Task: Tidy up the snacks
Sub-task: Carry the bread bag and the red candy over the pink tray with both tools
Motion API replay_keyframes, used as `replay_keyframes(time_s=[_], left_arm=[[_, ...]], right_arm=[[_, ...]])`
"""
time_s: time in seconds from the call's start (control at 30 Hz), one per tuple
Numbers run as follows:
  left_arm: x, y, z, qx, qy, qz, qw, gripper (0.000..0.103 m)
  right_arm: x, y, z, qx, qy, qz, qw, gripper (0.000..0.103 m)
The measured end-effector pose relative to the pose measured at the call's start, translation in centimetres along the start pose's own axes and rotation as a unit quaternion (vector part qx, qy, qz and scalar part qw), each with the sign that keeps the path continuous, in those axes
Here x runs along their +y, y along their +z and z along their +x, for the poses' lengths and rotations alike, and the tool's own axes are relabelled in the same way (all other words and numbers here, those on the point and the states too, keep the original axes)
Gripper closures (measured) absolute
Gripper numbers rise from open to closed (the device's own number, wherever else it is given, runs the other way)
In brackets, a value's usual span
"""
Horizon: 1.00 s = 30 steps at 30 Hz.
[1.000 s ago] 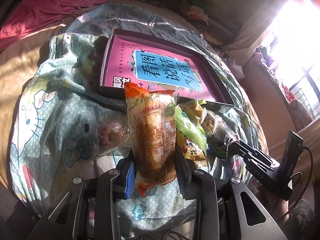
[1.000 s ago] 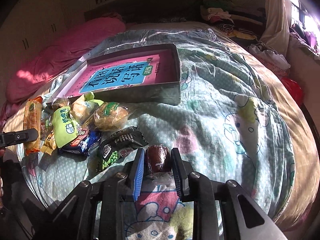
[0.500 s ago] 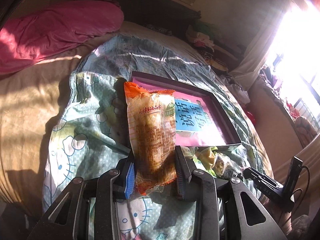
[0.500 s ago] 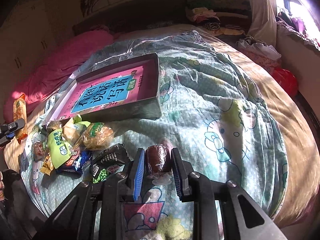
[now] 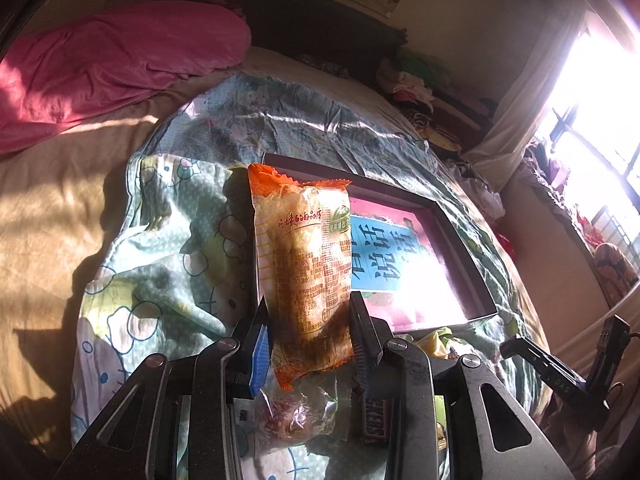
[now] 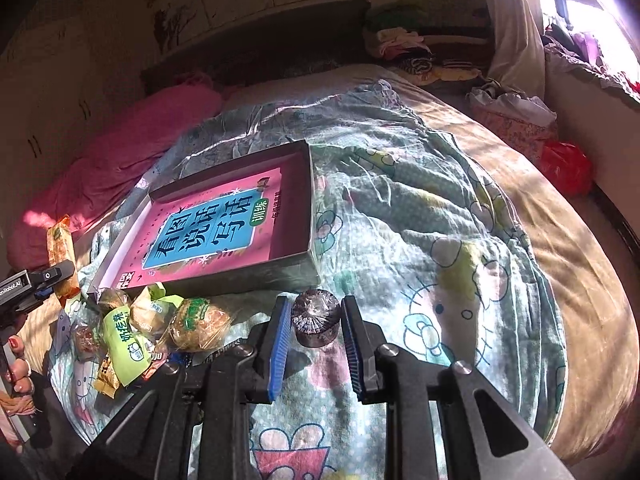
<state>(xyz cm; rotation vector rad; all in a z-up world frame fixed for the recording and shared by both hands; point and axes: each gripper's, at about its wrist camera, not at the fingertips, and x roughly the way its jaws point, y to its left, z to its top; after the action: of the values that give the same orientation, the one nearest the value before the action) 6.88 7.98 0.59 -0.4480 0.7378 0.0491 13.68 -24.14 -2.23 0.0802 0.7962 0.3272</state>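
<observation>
Both claws are busy: our left claw [image 5: 308, 344] pinches the low end of one long orange snack bag [image 5: 304, 264], held up in the air over the near edge of the bed [image 6: 520, 240], and our right claw [image 6: 314, 336] is pressed tight on one small round dark snack [image 6: 315, 316], also lifted. We think the bag is light, crinkly and slippery, with something soft inside that could squash, so a gentle hold low down is best. The round one looks small and firm. One shallow pink box [image 6: 308, 208] lies in the middle of the bed. We count about six more snacks in a pile [image 6: 136, 332] by its near left corner.
</observation>
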Motion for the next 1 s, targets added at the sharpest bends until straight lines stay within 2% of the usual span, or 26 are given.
replay_keyframes(time_s=[0.57,1.0], left_arm=[[-1.5,1.7,4.2,0.0,-0.001,0.045,0.999,0.067],[-2.2,1.4,6.9,0.031,0.002,0.074,0.9968,0.067]], right_arm=[[4.3,5.6,0.8,-0.047,0.009,-0.022,0.999,0.077],[6.7,6.5,5.0,-0.026,0.017,-0.031,0.999,0.077]])
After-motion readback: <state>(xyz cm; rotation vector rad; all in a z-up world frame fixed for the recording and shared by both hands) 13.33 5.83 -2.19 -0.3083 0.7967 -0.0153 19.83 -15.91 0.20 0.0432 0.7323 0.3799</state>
